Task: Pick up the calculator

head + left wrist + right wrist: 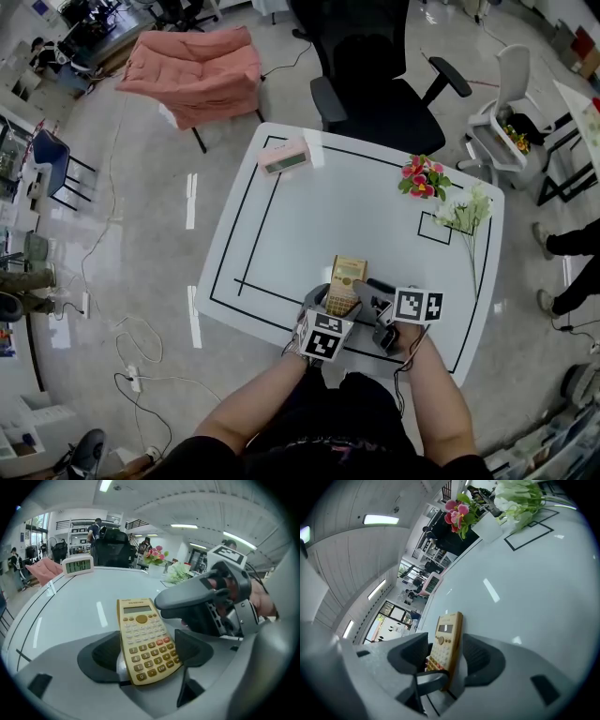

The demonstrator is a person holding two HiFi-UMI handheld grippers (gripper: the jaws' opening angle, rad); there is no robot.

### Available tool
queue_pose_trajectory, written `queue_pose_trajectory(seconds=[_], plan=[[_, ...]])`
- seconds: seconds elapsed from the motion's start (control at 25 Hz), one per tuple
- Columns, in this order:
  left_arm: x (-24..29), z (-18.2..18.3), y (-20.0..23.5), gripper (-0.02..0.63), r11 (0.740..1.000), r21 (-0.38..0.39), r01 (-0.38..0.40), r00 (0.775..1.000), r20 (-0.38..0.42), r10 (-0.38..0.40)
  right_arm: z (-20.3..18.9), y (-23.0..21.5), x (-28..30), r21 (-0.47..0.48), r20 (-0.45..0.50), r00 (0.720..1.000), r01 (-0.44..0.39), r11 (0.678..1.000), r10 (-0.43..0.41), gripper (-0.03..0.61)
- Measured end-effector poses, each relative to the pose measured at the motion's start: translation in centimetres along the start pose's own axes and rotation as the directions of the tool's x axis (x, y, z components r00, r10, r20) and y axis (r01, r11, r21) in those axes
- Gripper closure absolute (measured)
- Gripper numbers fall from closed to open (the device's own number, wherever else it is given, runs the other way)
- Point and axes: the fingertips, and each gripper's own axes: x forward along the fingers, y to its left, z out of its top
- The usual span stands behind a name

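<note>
White counter (281,234) with black taped border (236,228), rounded corners, centre of head view. Glossy grey floor (141,244) all round, loose cables (131,352) at left. Beyond far edge, black office chair (375,84) standing close; further back left, pink-draped chair (192,66). Two bare forearms (272,394) reaching in from bottom of head view, one gripper each.

Left gripper (149,646): pinching calculator (348,278) across its width, pads against both long edges (slightly skewed, sliver of gap low on one side), keypad turned toward its camera.

Right gripper (446,654): spread, rolled onto its side, straddling same calculator's near end through its thickness, opening wider than the case, back of case against one pad, no squeeze visible.

Both grippers side by side, close together, at counter's near edge.

White flower spray (467,214) lying near far right corner, beside small taped square (434,228); pink flower bunch (423,176) just beyond. Pink-cased digital clock (284,157) at far left corner, well apart from everything else.

Calculator itself: beige-gold, display end pointing toward counter middle, near end between the two grippers; contact of far end with counter not readable
</note>
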Motion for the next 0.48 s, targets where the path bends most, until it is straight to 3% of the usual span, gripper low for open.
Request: queue_pose_trajectory(seconds=[0.16,0.48], plan=[[-0.1,0.2,-0.1,0.205,0.997,0.041,-0.06,0.998,-0.012,0.06,0.1,0.1,-0.3,0.008,0.015,1.0,0.001,1.0,-0.001,0.345],[0.6,-0.3,-0.2,0.192,0.988,0.038,-0.148,0.988,-0.034,0.149,0.6,0.2,-1.2,0.004,0.047,0.999,-0.005,1.0,0.005,0.345]])
